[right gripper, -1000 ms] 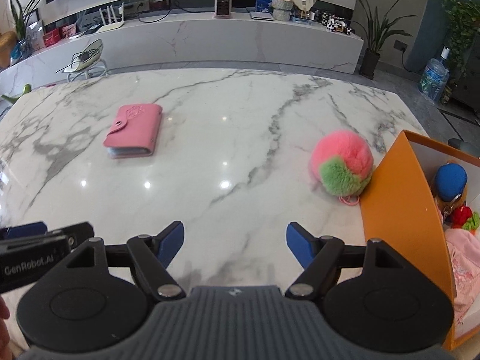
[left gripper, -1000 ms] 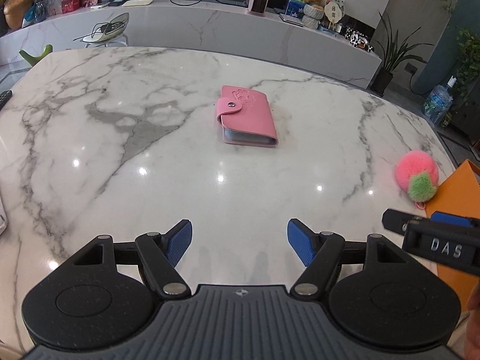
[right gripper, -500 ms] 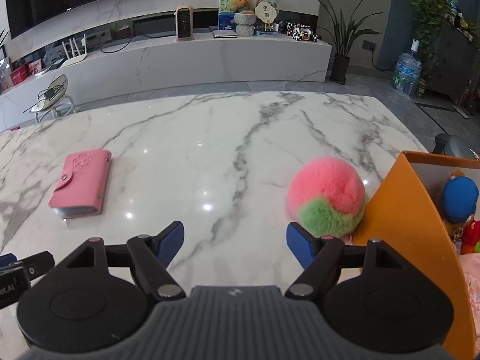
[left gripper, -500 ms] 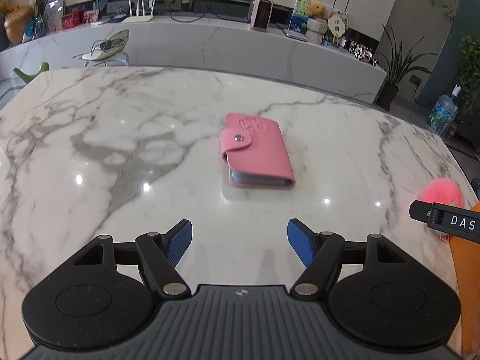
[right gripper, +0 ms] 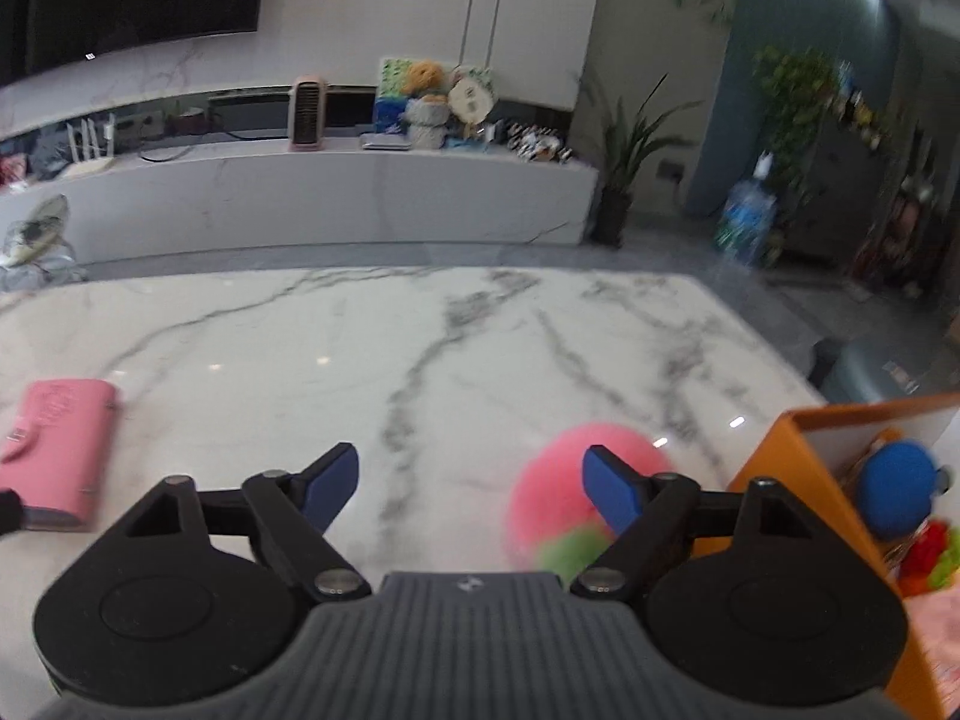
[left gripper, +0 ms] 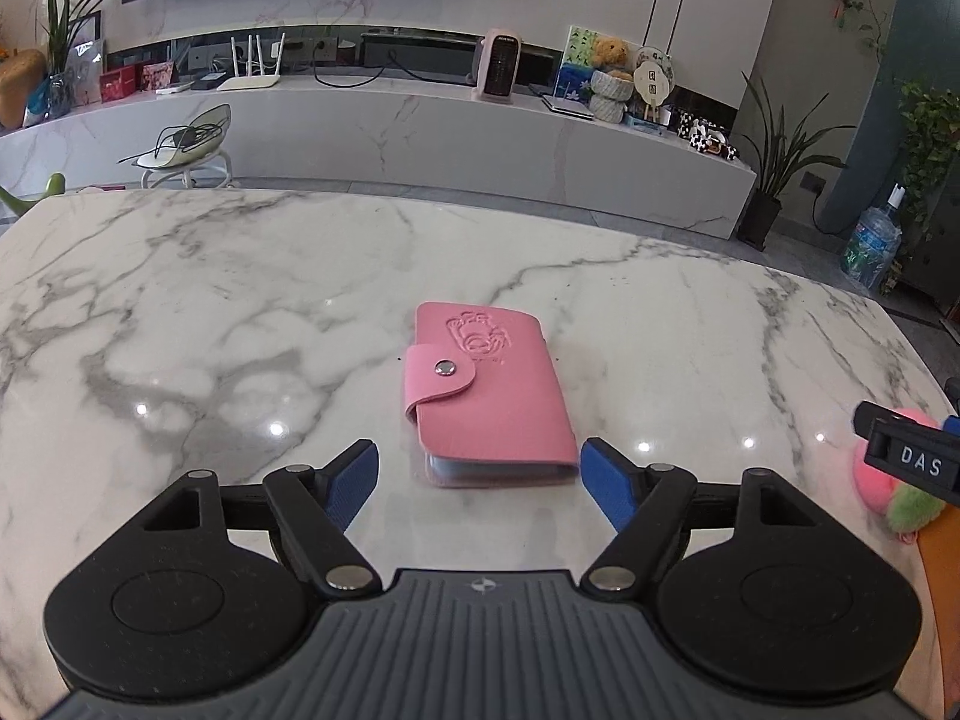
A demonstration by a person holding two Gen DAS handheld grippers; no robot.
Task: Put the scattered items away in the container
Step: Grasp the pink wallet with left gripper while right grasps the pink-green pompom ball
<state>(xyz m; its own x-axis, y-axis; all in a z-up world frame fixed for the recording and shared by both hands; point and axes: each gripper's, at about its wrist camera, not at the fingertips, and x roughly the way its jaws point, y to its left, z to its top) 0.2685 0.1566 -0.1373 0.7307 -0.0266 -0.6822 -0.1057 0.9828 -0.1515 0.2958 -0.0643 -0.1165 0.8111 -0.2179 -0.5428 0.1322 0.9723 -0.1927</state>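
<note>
You are on the approach: your left gripper (left gripper: 479,474) and right gripper (right gripper: 470,483) are both opening, nothing between the jaws. Next, straddle the flat pink leather card wallet (left gripper: 485,397) and the fluffy pink-and-green pompom (right gripper: 567,501), then clamp.

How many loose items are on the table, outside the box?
2: the pink wallet lies mid-table ahead of the left gripper; the pompom sits beside the orange box, at the right gripper. Others may lie out of view.

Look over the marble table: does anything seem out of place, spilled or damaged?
Nothing spilled or damaged. Two items remain outside the orange box: a pink card wallet lying flat mid-table, and a pink-green pompom right beside the box.
</note>
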